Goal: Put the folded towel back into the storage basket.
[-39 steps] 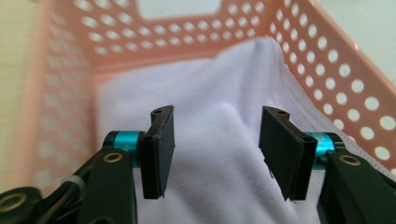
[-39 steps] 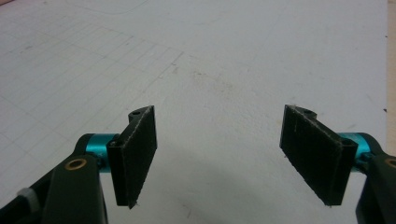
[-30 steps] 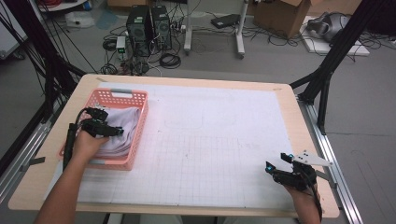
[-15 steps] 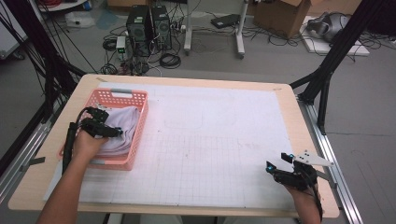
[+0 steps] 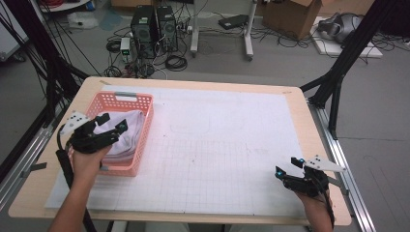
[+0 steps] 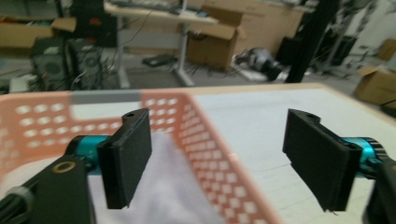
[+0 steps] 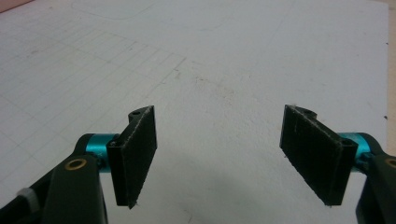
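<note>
At the left side of the table (image 5: 203, 87), a pink basket (image 5: 140, 104) is seen standing on the white gridded mat (image 5: 232, 145), and a pale folded cloth (image 5: 126, 135) is seen lying inside it. The left gripper (image 5: 110, 123) is held above the near part of the basket, over the cloth. Its jaws have just been opening and are now spread wide; nothing is gripped between them. In the left gripper view the left gripper (image 6: 219, 168) is shown straddling the basket's right wall (image 6: 205, 140): one black pad is placed over the cloth (image 6: 168, 191) inside the basket, the other over the mat outside it. Neither pad is seen pressing on the cloth or the wall. The hand (image 5: 89, 162) carrying this gripper is seen at the near left edge of the basket.

The right gripper (image 5: 289, 166) is held low at the near right corner of the table, well apart from the basket. In the right gripper view its jaws are seen standing wide apart, with bare mat (image 7: 224, 70) between them and nothing held. Whether the right gripper (image 7: 219, 158) touches the mat cannot be told.

Beyond the far edge of the table, computer towers (image 5: 153, 29), cables and cardboard boxes (image 5: 290, 17) are seen on the floor.
</note>
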{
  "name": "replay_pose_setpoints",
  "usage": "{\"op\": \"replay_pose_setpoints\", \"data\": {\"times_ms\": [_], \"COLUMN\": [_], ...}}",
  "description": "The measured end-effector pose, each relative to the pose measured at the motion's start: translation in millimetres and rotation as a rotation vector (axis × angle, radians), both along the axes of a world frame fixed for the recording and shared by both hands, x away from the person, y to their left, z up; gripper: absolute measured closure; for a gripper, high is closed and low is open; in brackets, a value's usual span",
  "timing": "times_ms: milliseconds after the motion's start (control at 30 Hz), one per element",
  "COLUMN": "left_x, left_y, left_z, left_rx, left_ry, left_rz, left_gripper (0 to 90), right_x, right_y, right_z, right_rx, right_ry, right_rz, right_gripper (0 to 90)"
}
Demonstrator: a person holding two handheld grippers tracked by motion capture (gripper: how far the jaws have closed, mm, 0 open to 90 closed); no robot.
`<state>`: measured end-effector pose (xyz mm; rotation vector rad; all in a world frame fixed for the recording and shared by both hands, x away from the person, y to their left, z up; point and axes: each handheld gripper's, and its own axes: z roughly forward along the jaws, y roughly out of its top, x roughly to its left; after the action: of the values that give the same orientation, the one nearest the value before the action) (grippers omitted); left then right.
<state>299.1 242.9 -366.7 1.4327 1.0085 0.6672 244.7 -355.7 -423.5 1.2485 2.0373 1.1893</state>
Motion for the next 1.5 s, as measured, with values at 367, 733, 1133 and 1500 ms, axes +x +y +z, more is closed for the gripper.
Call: {"op": "replay_pose_setpoints", "data": {"times_ms": [367,733,1133,1500], "left_x": [-20.8,-44.6,-47.3,-41.9], "left_y": [-66.2,-122.0,-128.1,-128.6], "left_z": [15.2,-26.7,-47.2,-51.4], "left_rx": [0.012,0.015,0.053,0.062], "left_ry": [-0.058,-0.031,0.019,0.035], "left_rz": [-0.187,-0.324,-0.360,-0.358], "left_gripper": [22.8,22.7,22.9,23.5], "right_x": [-1.0,-5.1,-9.5,-9.8], "right_y": [1.5,1.2,1.5,0.0], "right_z": [1.3,0.5,-0.1,-4.8], "right_rx": [-0.001,0.003,-0.002,0.012], "right_ry": [-0.018,-0.056,-0.054,-0.050], "right_rz": [0.023,0.049,0.043,0.029], "right_gripper": [23.6,18.2,18.2,18.3]}}
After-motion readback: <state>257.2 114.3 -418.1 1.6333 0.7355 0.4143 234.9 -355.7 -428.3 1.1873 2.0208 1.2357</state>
